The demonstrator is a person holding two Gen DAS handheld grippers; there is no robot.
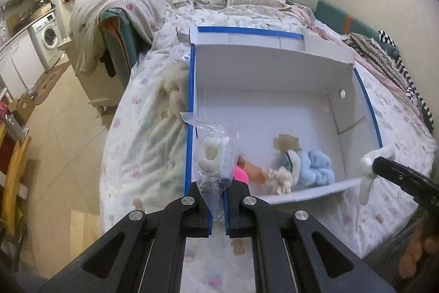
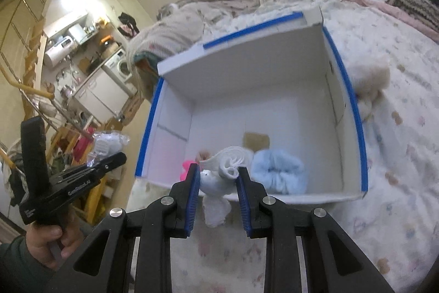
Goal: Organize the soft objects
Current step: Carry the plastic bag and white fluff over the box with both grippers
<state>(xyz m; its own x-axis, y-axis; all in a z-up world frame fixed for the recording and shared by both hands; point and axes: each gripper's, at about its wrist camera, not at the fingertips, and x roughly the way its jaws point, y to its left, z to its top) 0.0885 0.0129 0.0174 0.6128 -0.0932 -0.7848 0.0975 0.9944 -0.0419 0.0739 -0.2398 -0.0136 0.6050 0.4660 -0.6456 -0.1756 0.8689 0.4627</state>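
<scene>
Faint white lettering on the side of the left gripper [image 2: 109,161], too blurred to read; no other legible writing. Left gripper [image 1: 218,206] clamped narrow on the tail of a clear plastic bag [image 1: 216,155], crinkled and transparent, holding a white ring-shaped soft thing [image 1: 210,155] with a round hole in its middle; bag held up over the blue-taped left edge of the white cardboard box [image 1: 263,67]. Inside the box, low against the near wall: a pink item [image 1: 241,174], a peach-coloured piece [image 1: 253,171], a cream woolly tuft [image 1: 281,175], a fluffy pale-blue bundle [image 1: 315,166]; a tan patch [image 1: 286,142] on the box floor behind them. Right gripper [image 2: 216,194] pinching a rolled white cloth [image 2: 233,159], its coiled end showing above the blue pads [image 2: 192,197], a limp tail hanging below; fingers set fairly apart around it, just over the near rim of the box. Right of the box, a cream fuzzy toy [image 2: 370,78] on the patterned bedspread [image 2: 397,155], touching the taped wall.
</scene>
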